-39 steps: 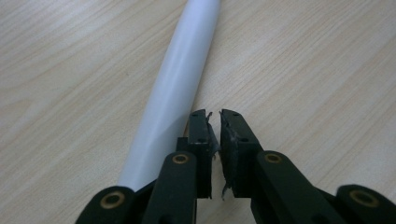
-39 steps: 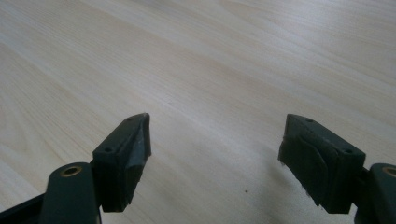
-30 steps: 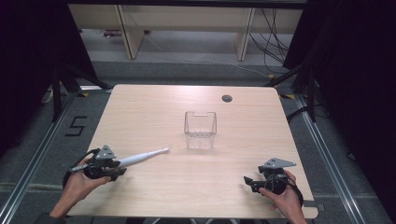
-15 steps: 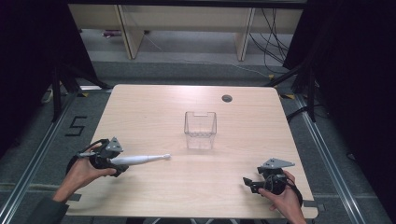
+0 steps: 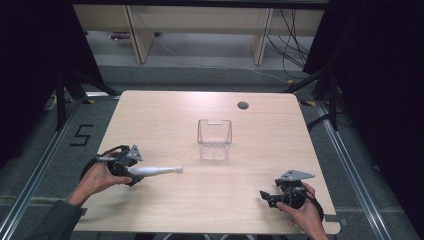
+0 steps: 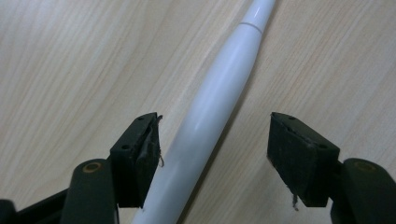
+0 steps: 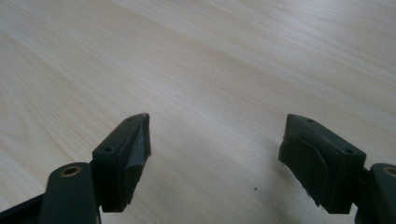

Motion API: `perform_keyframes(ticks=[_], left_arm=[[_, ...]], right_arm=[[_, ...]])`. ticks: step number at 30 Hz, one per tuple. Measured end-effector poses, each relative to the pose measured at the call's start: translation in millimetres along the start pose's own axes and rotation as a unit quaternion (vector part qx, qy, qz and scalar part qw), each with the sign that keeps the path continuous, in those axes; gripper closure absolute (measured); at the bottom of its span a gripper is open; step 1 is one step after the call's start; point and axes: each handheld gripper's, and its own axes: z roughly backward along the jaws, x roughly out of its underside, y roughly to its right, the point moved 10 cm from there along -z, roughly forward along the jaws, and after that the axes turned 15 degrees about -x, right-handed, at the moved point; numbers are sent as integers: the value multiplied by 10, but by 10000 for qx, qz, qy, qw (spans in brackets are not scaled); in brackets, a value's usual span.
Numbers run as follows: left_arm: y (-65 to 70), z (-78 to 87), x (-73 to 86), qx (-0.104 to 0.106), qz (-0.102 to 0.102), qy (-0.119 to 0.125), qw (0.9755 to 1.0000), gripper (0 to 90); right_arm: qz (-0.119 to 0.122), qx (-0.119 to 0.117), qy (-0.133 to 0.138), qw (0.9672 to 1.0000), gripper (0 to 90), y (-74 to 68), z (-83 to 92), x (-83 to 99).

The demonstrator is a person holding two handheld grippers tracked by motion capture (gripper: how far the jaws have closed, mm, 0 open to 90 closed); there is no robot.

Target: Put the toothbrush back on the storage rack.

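Note:
A white wand-like stick (image 5: 157,171) lies on the wooden table (image 5: 165,115) at the left, its thin tip pointing right. My left gripper (image 5: 136,173) straddles the stick's thick end. In the left gripper view the stick (image 6: 219,88) runs between the jaws, close by the left pad (image 6: 150,149) and well clear of the right one. The jaws of my left gripper (image 6: 215,126) have just been opening and stand open. My right gripper (image 5: 265,196) rests near the front right edge, and in its own view it (image 7: 217,126) is open over bare wood.
A clear plastic box (image 5: 214,140) stands upright in the middle of the table, beyond and to the right of the stick. A round grey cable hole (image 5: 243,105) sits near the far edge. Dark floor and rails surround the table.
The left gripper's jaws have parted around the stick. The left hand has shifted a little right and away, and the stick's tip has swung slightly nearer. The right hand has kept still.

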Motion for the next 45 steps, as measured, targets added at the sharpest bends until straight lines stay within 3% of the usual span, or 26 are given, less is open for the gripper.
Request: perform_keyframes(ticks=[4,12,16,17,18,19,23,29,31,37,44,45], left_arm=[[10,-73,-19,47,-126,-103,9999,356],[-8,-145,-15,196,-171,-259,9993,416],[13,-178,-11,241,-166,-294,9991,436],[43,-180,6,298,-55,-406,9987,438],[27,-200,7,283,-127,-409,9987,441],[34,-203,9,321,-94,-445,9985,449],[23,-257,-13,302,-92,-375,9988,482],[6,-254,-31,423,-227,-547,9973,542],[24,-271,-48,441,-143,-514,9976,565],[31,-272,-61,584,-237,-755,9952,586],[37,-287,-100,597,-319,-900,9936,599],[44,-281,-100,627,-310,-950,9930,609]], right_arm=[[-26,-19,-27,10000,245,-7,-2,8],[23,-23,-99,9999,247,0,-7,18],[28,-12,-73,10000,247,4,-7,14],[25,-22,-100,9999,247,2,-6,18],[27,-26,-100,9999,247,0,-7,17],[-63,-41,-112,9999,247,-10,-12,26],[-43,-35,-97,9999,247,-13,-9,18],[-41,-38,-95,9999,247,-12,-10,17],[-37,-51,-115,9999,247,-17,-9,18],[-35,-57,-111,9999,247,-19,-15,20],[44,-41,-120,9999,247,-7,-19,22],[-68,-74,-136,9999,247,-33,-25,32]])
